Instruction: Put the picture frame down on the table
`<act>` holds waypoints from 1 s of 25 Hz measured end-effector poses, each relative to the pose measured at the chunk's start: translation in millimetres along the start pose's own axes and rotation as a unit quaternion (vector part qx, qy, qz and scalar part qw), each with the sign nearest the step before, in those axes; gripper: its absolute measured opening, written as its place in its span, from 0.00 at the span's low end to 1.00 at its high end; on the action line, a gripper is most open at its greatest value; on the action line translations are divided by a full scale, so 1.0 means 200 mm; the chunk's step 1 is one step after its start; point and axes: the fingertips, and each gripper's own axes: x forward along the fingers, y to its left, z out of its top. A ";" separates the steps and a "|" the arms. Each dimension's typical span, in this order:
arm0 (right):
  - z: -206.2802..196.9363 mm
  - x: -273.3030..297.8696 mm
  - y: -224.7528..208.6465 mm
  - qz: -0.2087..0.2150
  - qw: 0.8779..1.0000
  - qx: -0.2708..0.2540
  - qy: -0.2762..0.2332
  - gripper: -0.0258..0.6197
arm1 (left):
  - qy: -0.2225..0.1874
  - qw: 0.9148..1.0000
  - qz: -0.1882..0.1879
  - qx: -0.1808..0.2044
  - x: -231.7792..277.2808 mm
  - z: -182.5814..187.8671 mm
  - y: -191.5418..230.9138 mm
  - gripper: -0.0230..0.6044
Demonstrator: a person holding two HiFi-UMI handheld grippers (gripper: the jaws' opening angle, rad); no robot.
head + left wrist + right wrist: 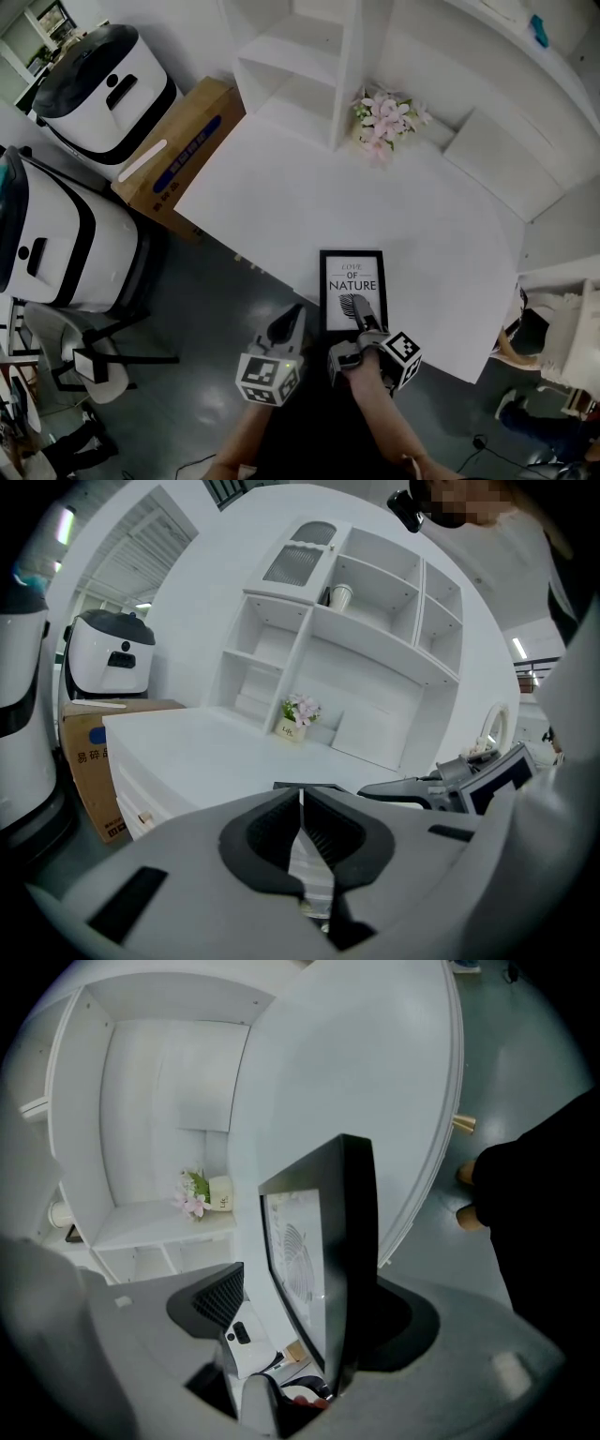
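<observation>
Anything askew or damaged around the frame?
Nothing damaged or spilled. The picture frame lies flat, close to the front edge of the table, its near end between the open jaws of the right gripper; whether it overhangs is hidden.

We log: picture frame [352, 291] blk border, wht print w/ blk lettering + dk feather motif. Desk [262, 197] plain wht. Flowers [384, 117] pale pink. Box [178, 145] brown, blue print. Floor [225, 291] dk grey.

Smooth grey moulded-plastic left gripper [294, 315] and right gripper [367, 319], black ribbed rubber pads [330, 834] lining the jaws, each carrying a white cube [269, 377] printed with black square markers — wearer in a black garment [309, 441]
</observation>
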 end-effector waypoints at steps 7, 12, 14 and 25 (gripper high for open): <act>0.00 0.04 -0.02 -0.014 0.999 0.040 0.010 0.66 | 0.000 1.000 0.005 0.000 0.01 0.00 0.00 0.07; 0.01 0.06 -0.04 -0.024 0.998 0.064 0.015 0.68 | 0.000 1.000 0.010 -0.001 0.02 0.00 0.00 0.07; 0.01 0.07 -0.05 -0.030 0.996 0.078 0.020 0.69 | -0.001 1.000 0.010 -0.001 0.02 0.01 -0.01 0.07; 0.03 0.11 -0.13 -0.052 0.993 0.107 0.026 0.71 | 0.002 1.000 0.015 -0.002 0.03 0.01 -0.01 0.07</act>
